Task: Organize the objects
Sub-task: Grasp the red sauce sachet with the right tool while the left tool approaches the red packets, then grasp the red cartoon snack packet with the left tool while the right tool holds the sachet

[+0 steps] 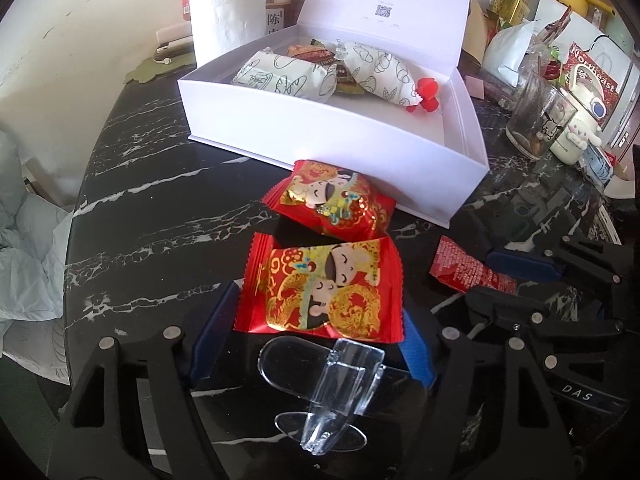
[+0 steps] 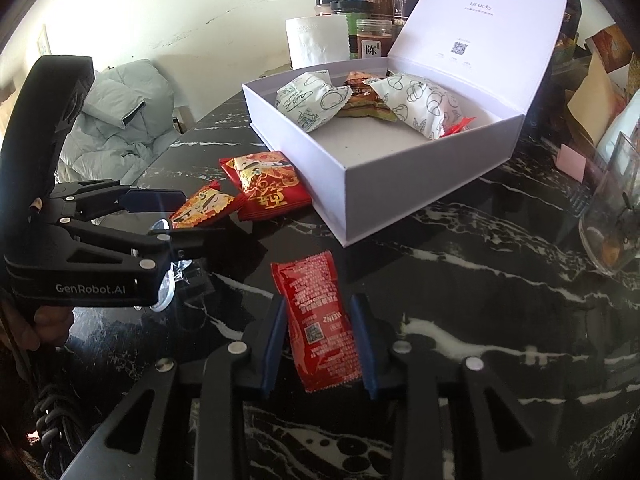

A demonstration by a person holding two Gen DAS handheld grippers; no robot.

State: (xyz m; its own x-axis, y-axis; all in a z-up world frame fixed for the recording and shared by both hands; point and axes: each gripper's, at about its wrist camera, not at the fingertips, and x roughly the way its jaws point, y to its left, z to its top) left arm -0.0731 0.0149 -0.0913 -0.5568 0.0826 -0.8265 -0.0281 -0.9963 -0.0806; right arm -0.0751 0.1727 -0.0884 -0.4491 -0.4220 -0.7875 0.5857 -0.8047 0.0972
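Note:
An open white box (image 1: 320,136) (image 2: 360,172) on the black marble table holds two white patterned packets (image 1: 288,74) (image 2: 420,108) and darker snacks. Two red cartoon snack packets lie in front of it: the far one (image 1: 334,204) (image 2: 266,184) and the near one (image 1: 324,288) (image 2: 202,206). My left gripper (image 1: 316,320) (image 2: 176,216) is open, its blue fingers on either side of the near packet. My right gripper (image 2: 320,344) (image 1: 516,276) is open around a red ketchup sachet (image 2: 320,324) (image 1: 468,270) lying on the table.
A clear plastic clip (image 1: 332,392) lies just before the left gripper. A paper roll (image 1: 226,16) and jars (image 2: 376,4) stand behind the box. A glass (image 1: 538,116) (image 2: 616,216) and cluttered items stand at the right. A grey jacket (image 2: 120,120) lies off the left edge.

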